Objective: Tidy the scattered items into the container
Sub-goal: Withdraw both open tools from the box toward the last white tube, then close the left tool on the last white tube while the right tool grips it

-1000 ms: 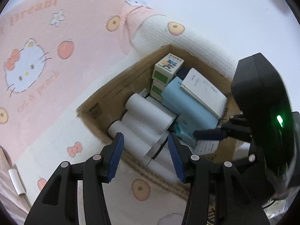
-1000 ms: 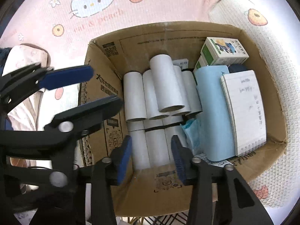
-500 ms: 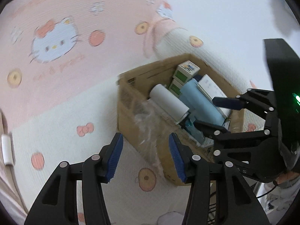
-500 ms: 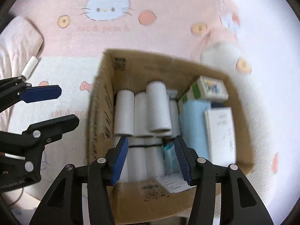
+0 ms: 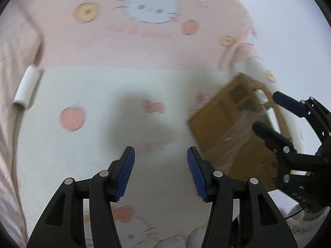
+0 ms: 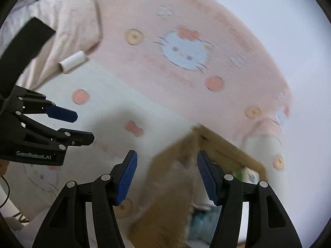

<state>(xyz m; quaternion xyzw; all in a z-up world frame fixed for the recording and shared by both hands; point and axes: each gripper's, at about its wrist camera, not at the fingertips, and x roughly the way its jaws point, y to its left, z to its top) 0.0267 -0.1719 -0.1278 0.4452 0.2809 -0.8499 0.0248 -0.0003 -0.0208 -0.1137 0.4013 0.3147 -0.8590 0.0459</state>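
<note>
Cardboard box point(image 5: 233, 122) sits on the cartoon-print blanket point(image 5: 124, 86), at right of the left wrist view and low centre-right in the right wrist view point(image 6: 171, 190). Both frames are motion-blurred, so box contents are mostly unreadable; a green-and-white carton point(image 6: 246, 174) and sth pale blue point(image 6: 199, 225) show inside. Clear tape or film glints on the box's near wall.

One white paper roll point(image 5: 26, 86) lies outside the box, well apart from it, at the blanket's edge against a pale pink fold of bedding point(image 5: 12, 47); same roll in the right wrist view point(image 6: 72, 62).

Left gripper point(image 5: 161, 173): jaws opening, wide apart, nothing btwn the blue pads, only bare blanket below. It points at the cream part of the blanket, box off to its right.

Right gripper point(image 6: 167, 180): jaws opening, wide apart, nothing gripped; the box's corner and rim appear behind the gap, not touching the pads as far as the blur allows.

Each gripper shows in the other's view: right one beside the box, left one over open blanket, nearer the roll.
</note>
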